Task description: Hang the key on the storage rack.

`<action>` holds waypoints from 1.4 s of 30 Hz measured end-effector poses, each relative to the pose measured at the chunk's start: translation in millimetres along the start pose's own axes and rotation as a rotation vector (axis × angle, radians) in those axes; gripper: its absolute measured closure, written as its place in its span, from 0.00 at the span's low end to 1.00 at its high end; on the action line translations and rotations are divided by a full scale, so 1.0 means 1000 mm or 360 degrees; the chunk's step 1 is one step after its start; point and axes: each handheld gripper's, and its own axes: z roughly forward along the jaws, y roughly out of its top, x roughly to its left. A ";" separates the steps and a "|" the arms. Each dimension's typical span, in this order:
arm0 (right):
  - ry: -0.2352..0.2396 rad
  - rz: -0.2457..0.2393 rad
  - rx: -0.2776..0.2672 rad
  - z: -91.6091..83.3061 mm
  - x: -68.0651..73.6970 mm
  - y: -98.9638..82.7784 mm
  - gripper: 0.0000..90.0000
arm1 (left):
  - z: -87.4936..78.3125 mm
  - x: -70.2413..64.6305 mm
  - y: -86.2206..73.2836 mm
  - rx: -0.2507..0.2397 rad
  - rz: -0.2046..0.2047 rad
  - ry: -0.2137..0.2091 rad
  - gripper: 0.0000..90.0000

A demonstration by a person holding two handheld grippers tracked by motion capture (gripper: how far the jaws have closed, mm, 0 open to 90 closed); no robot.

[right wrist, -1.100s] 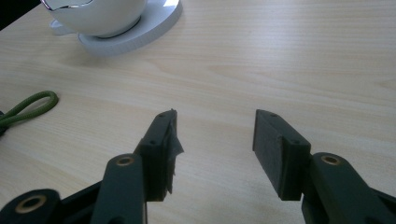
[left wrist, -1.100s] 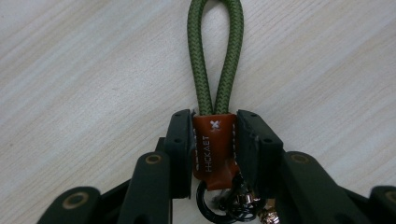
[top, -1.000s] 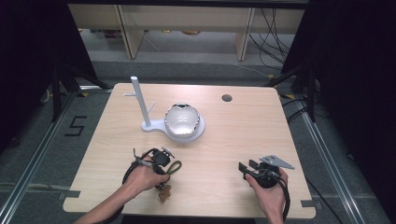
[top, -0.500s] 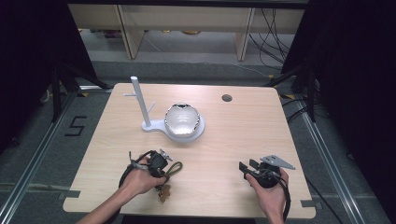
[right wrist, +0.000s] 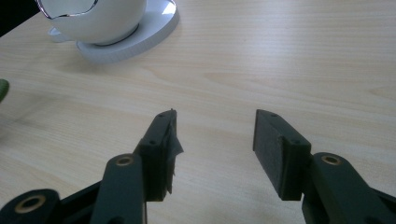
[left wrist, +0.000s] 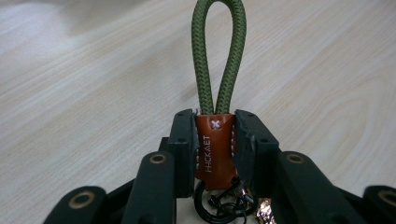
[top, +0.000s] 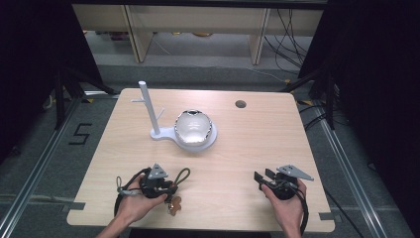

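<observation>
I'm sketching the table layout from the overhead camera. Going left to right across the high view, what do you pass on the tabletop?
Left gripper clamped on the green cord keychain → white stand → shiny bowl → round hole in the table → right gripper, open.

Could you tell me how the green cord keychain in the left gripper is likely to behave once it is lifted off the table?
The braided green cord loop will probably flex yet hold its shape. It likely won't slip, since the left gripper clamps its brown leather tab. The black rings beneath will probably dangle.
</observation>
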 end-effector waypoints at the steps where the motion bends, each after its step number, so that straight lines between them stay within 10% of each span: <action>1: -0.0010 -0.0001 -0.0009 -0.001 0.000 0.000 0.56 | -0.004 0.001 -0.005 -0.0088 -0.0023 -0.0011 0.77; 21: -0.0005 0.0020 -0.0045 -0.002 -0.003 -0.002 0.56 | -0.036 0.009 -0.016 -0.0788 -0.0160 0.0070 0.77; 42: 0.0005 -0.0021 -0.0056 -0.003 -0.002 -0.001 0.55 | -0.080 0.020 -0.003 -0.1021 -0.0143 0.0236 0.77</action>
